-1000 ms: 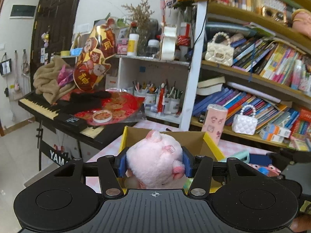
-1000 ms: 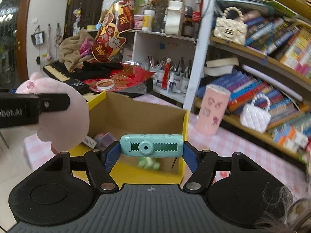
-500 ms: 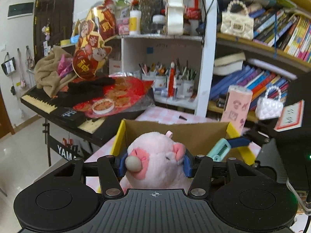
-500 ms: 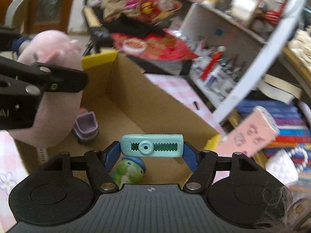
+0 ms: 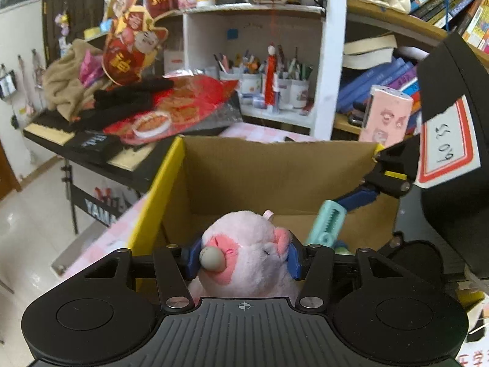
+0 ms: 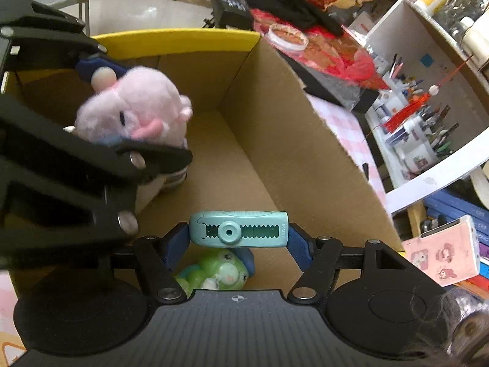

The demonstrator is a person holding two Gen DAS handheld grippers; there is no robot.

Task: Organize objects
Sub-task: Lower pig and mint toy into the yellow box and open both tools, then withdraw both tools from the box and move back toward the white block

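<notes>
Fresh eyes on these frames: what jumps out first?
The pink plush pig, pinched between the left tongs over the open cardboard box. Beside it, the right tongs clamp a teal toothed clip above a green frog toy on the box floor. Behind, a red festive decoration tops the cluttered keyboard.

The pink pig plush (image 5: pixel 247 244) is soft, fuzzy cloth with a smooth matt grey snout. The box (image 6: pixel 293 128) is matt brown corrugated cardboard inside, its outer faces a smooth yellow. The teal correction-tape dispenser (image 6: pixel 238 233) is smooth, faintly glossy plastic, and the green frog figure (image 6: pixel 214 270) under it looks like shiny plastic. Both tongs are matt black plastic with ribbed bodies, blue pads (image 5: pixel 192 258) and bright metal screws. The surface (image 6: pixel 342 122) wears a pink checked cloth.
</notes>
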